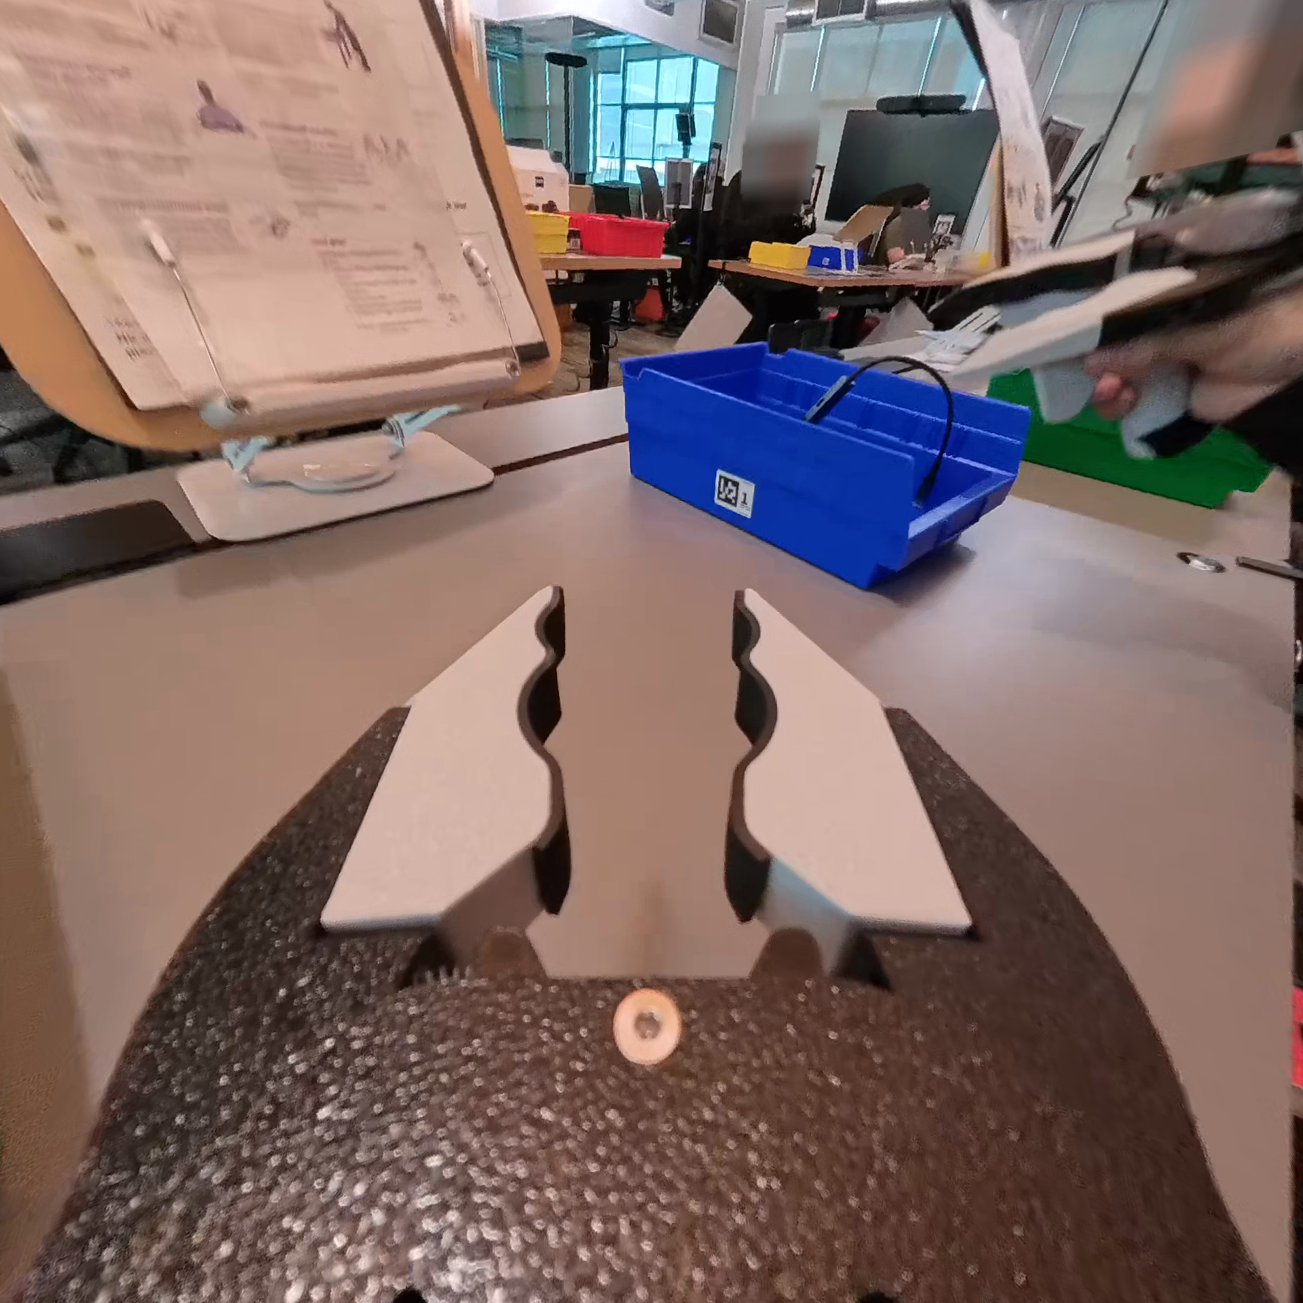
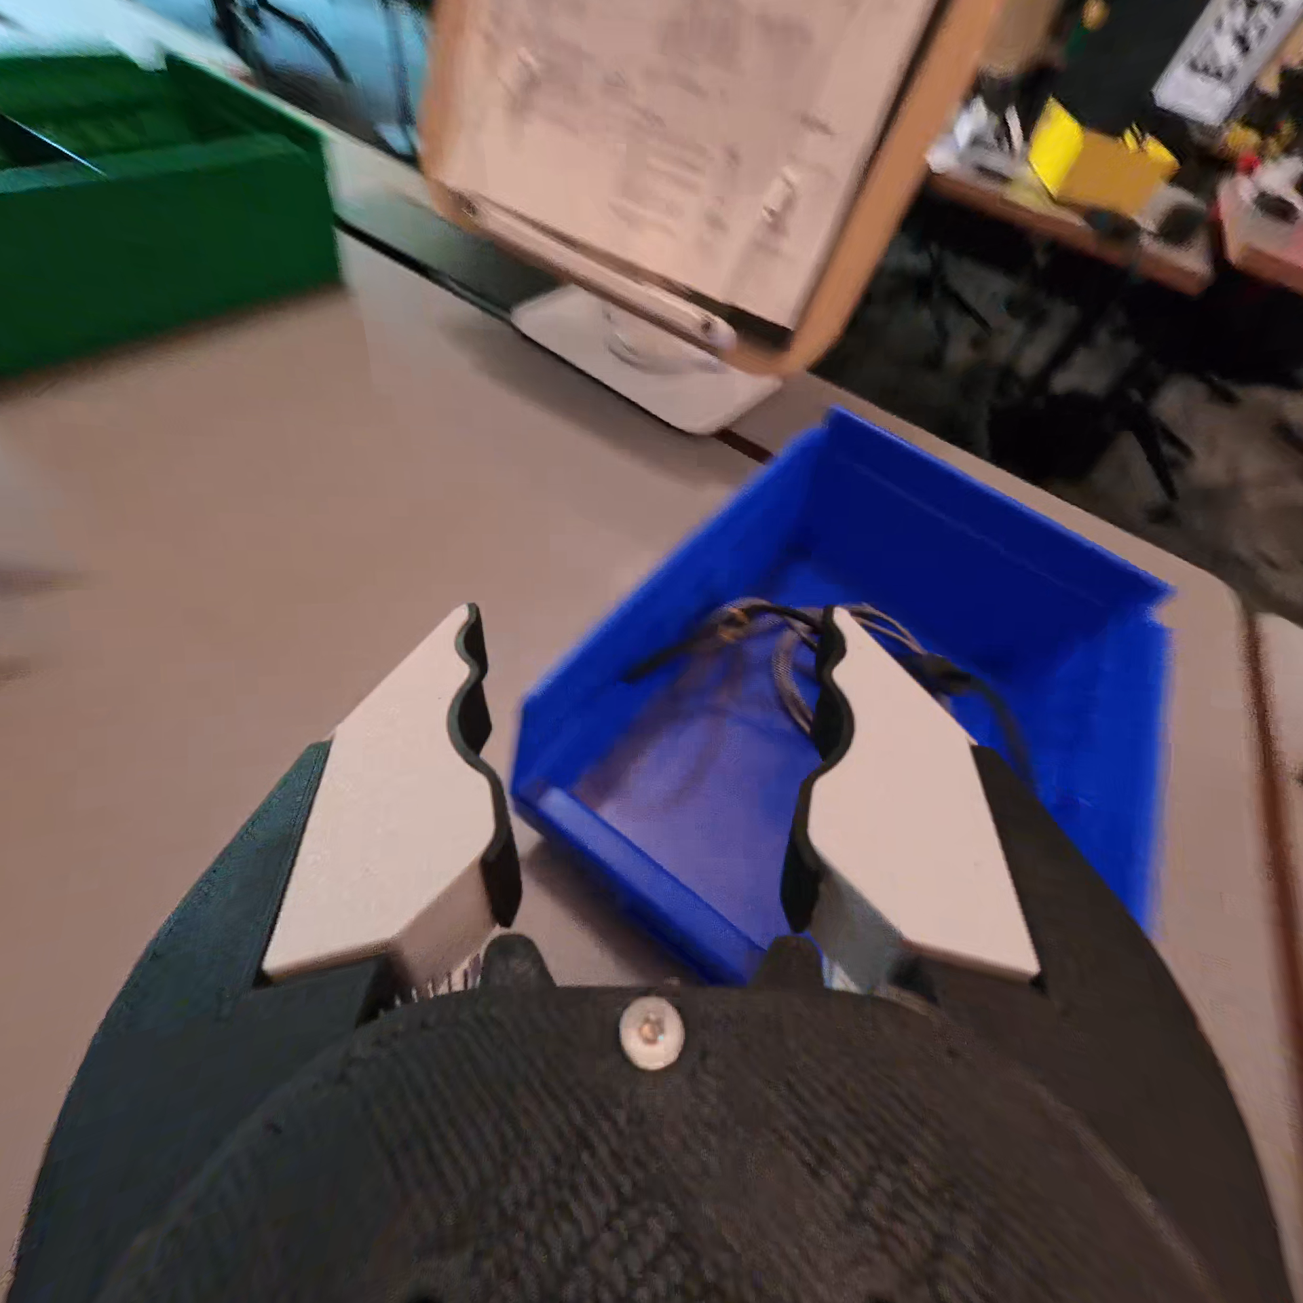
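A blue plastic bin (image 1: pixel 811 486) stands on the grey table (image 1: pixel 352 670), with a black cable (image 1: pixel 941 416) arching over its rim. My left gripper (image 1: pixel 647 599) is open and empty, low over the table, short of the bin. My right gripper (image 2: pixel 652 620) is open and empty, hovering above the near edge of the blue bin (image 2: pixel 987 564). Thin black and grey cables (image 2: pixel 768 634) lie inside the bin, just past its fingertips. The right gripper also shows in the left wrist view (image 1: pixel 1022 317), held by a hand above the bin's right side.
A tilted document stand with papers (image 1: pixel 247 211) sits on a white base at the table's back left, and shows in the right wrist view (image 2: pixel 670 155). A green bin (image 2: pixel 141 247) stands beyond the blue one. Small metal parts (image 1: pixel 1202 562) lie at the table's right.
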### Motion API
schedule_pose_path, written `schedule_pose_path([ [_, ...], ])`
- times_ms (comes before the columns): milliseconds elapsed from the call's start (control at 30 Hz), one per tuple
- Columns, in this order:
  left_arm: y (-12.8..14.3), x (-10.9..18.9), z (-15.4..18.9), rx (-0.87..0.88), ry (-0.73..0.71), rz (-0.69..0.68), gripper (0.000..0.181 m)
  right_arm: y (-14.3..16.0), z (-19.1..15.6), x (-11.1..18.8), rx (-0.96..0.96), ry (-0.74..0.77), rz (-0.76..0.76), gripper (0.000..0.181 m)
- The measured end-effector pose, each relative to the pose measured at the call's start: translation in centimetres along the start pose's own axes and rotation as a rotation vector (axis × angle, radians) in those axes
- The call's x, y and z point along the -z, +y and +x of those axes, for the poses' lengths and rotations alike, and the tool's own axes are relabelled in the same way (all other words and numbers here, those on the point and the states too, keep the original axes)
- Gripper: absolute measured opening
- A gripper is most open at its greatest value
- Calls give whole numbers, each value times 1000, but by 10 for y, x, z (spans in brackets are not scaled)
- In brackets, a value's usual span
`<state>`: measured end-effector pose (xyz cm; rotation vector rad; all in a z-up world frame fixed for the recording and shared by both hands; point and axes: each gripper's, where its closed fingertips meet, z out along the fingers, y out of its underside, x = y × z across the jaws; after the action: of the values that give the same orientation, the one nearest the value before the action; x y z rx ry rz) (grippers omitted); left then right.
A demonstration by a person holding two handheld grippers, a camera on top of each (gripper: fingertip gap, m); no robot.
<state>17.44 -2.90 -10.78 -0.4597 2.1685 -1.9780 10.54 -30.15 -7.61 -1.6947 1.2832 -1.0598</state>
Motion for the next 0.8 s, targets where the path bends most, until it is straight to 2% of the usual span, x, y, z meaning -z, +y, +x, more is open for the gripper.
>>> schedule_pose_path([
  [67, -21, 15, -7, -47, -33, -13, 45, -2, -29, -4, -19, -66, 124, 90],
  [133, -46, 34, -29, -126, -110, -22, 45, 0, -53, -5, 13, -120, 205, 88],
  [233, -71, 53, -94, -280, -247, -159, 49, 5, -77, -7, 116, -172, 265, 87],
  [333, -79, 56, -175, -483, -282, -418, 66, 7, -103, -4, 155, -266, 320, 87],
  [433, -65, 57, -250, -664, -193, -765, 75, 3, -127, 2, 150, -386, 397, 83],
  [533, -45, 53, -307, -700, -96, -995, 73, 3, -142, 4, 77, -480, 430, 82],
  [600, -27, 47, -331, -654, -26, -1106, 73, 6, -152, 8, 56, -547, 448, 81],
  [667, -3, 42, -351, -651, 42, -1220, 72, 14, -162, 8, 55, -610, 405, 82],
  [800, 37, 29, -379, -780, 163, -1374, 67, 25, -172, 10, 89, -660, 347, 83],
])
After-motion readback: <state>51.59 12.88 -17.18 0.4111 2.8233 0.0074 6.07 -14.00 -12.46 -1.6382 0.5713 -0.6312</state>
